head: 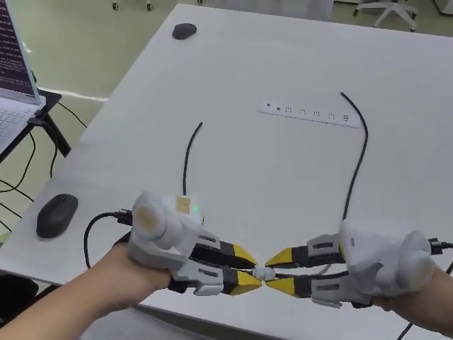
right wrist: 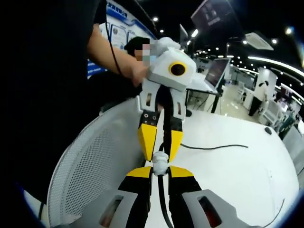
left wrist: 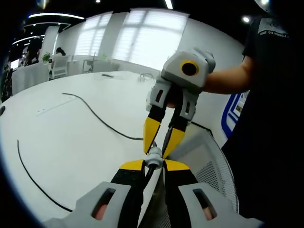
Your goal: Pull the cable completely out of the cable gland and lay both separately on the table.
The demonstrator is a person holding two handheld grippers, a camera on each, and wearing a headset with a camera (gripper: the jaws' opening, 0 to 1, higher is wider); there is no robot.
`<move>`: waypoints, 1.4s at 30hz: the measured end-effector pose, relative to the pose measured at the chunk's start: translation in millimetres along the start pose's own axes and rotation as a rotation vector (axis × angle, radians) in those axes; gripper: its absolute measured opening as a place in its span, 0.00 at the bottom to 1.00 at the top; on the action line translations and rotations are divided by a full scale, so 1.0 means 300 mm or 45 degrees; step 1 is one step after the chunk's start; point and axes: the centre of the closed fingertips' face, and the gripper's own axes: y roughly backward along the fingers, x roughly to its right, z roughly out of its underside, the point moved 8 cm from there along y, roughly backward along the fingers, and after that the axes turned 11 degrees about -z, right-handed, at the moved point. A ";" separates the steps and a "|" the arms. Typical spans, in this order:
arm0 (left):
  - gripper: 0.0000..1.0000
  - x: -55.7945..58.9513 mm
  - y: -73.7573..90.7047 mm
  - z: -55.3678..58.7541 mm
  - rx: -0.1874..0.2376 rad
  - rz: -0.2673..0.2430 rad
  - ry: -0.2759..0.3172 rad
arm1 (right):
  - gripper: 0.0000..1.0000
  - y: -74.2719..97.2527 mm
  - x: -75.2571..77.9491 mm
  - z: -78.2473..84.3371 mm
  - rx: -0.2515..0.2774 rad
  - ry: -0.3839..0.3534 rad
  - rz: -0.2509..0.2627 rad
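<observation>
A small grey-white cable gland (head: pixel 264 273) hangs in the air just past the near table edge, between the two gripper tips. My left gripper (head: pixel 257 272) comes in from the left and is shut on the gland (left wrist: pixel 153 159). From the right, my right gripper (head: pixel 270 273) is shut on the black cable (right wrist: pixel 161 197) right behind the gland (right wrist: pixel 160 162). The cable (head: pixel 362 152) runs back through the right jaws and curves far across the white table (head: pixel 248 71). Both sets of yellow tips nearly touch.
A second short black cable (head: pixel 187 152) lies left of centre on the table. A white power strip (head: pixel 304 113) lies farther back, a dark mouse (head: pixel 184 31) at the far edge. A laptop (head: pixel 14 71) and another mouse (head: pixel 56 214) are at the left. A white mesh chair (right wrist: pixel 90 161) is below the grippers.
</observation>
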 end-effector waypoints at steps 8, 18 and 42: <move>0.15 -0.006 0.013 0.003 0.017 -0.017 0.048 | 0.07 -0.004 0.001 -0.013 -0.021 0.030 0.076; 0.15 0.000 0.010 0.006 0.013 -0.014 0.038 | 0.08 -0.003 0.001 -0.006 0.003 -0.066 0.071; 0.15 0.000 0.019 -0.012 0.064 -0.005 -0.132 | 0.19 0.060 0.086 0.055 0.431 -0.980 -0.333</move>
